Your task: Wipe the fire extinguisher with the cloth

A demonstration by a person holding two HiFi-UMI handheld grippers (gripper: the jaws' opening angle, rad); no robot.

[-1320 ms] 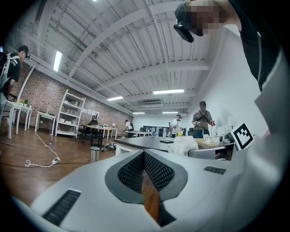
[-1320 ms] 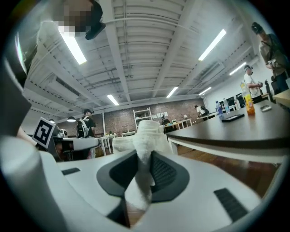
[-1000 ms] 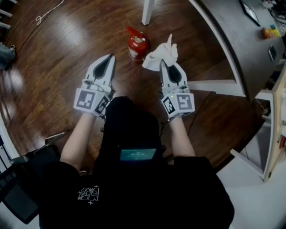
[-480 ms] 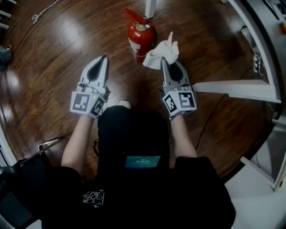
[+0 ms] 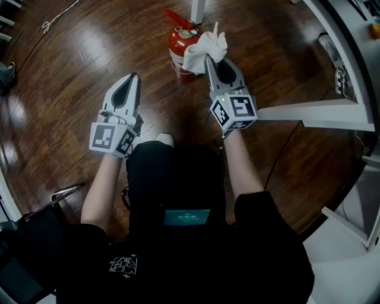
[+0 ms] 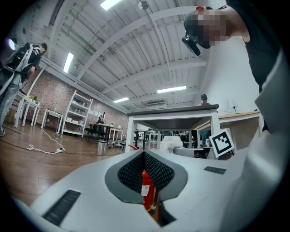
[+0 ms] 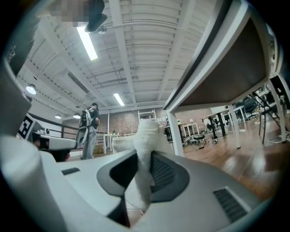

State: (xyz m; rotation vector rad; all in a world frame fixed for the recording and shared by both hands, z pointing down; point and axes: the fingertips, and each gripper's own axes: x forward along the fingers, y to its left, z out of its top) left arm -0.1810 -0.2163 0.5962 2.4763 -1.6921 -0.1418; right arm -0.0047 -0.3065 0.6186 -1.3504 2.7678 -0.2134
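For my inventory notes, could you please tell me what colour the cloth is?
White; the head view shows the cloth best.

Floor [image 5: 89,53]: open boards left of fire extinguisher [image 5: 176,56]. Obstacles: white counter leg [image 5: 198,9] just behind it; right tongs [image 5: 208,57], clamped on cloth [image 5: 203,47], at its right side; white counter rail [image 5: 309,113] farther right.

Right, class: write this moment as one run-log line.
right claw: shut on cloth | cloth: at fire extinguisher, contact unclear | left claw: shut, empty
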